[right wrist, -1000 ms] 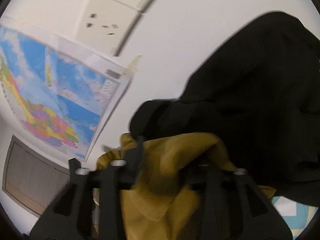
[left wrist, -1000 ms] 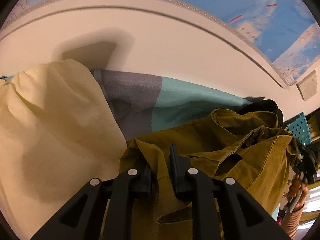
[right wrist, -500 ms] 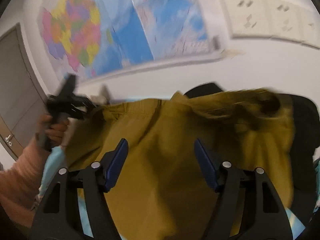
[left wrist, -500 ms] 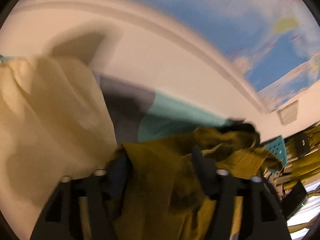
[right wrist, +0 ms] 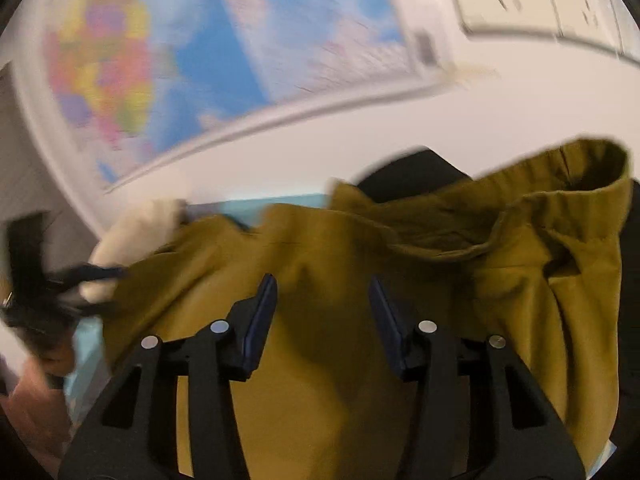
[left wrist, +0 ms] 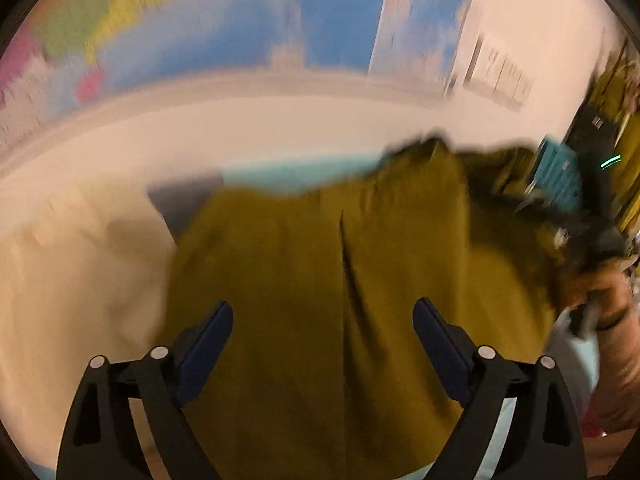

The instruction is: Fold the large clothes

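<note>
An olive-mustard garment (left wrist: 320, 280) lies spread in front of both grippers; it also shows in the right wrist view (right wrist: 360, 272), with its waistband (right wrist: 560, 192) bunched at the far right. My left gripper (left wrist: 323, 322) is open, jaws wide apart above the cloth, holding nothing. My right gripper (right wrist: 323, 300) is open and empty over the same cloth. The left gripper and the hand holding it appear blurred at the left of the right wrist view (right wrist: 52, 292).
A cream garment (left wrist: 72, 280) lies left of the olive one. A black garment (right wrist: 412, 176) lies behind it. Teal and grey bedding (left wrist: 288, 172) runs along the white wall. A world map (right wrist: 180, 52) hangs above. A teal basket (left wrist: 560, 176) stands at the right.
Both grippers were shut on the olive garment a second ago; they have opened and let it go. The garment now lies spread flatter. Both cameras swung, blurring the views.
</note>
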Tool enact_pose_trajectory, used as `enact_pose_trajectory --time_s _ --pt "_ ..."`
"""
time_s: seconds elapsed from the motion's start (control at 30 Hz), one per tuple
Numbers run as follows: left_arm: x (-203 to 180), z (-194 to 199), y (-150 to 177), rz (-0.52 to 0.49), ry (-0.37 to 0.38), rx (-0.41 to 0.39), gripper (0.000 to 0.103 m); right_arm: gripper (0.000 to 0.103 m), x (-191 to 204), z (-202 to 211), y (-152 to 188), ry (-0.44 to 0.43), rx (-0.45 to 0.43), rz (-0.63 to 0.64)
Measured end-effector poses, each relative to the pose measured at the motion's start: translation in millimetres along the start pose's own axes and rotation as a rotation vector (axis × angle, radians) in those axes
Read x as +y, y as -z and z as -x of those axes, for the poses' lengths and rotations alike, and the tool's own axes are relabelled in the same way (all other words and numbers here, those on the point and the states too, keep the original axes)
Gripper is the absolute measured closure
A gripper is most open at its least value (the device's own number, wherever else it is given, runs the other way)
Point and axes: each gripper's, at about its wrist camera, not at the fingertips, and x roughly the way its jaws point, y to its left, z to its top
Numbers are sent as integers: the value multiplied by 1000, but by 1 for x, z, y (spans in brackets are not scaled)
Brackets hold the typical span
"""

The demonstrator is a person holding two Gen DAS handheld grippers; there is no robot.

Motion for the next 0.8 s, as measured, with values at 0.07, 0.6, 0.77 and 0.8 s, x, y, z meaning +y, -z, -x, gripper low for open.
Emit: enact_pose_trajectory --time_s 0.07,0.6,0.77,0.8 --pt "1 -25 8 18 -19 56 21 55 19 -3 0 -56 20 49" --pt "48 87 74 165 -101 -217 8 26 -3 62 28 -29 -88 -14" --pt "57 74 104 235 -105 -170 7 13 -49 144 83 116 -149 -123" --pt "57 66 109 243 -100 -148 7 12 -63 154 98 135 -134 -157"
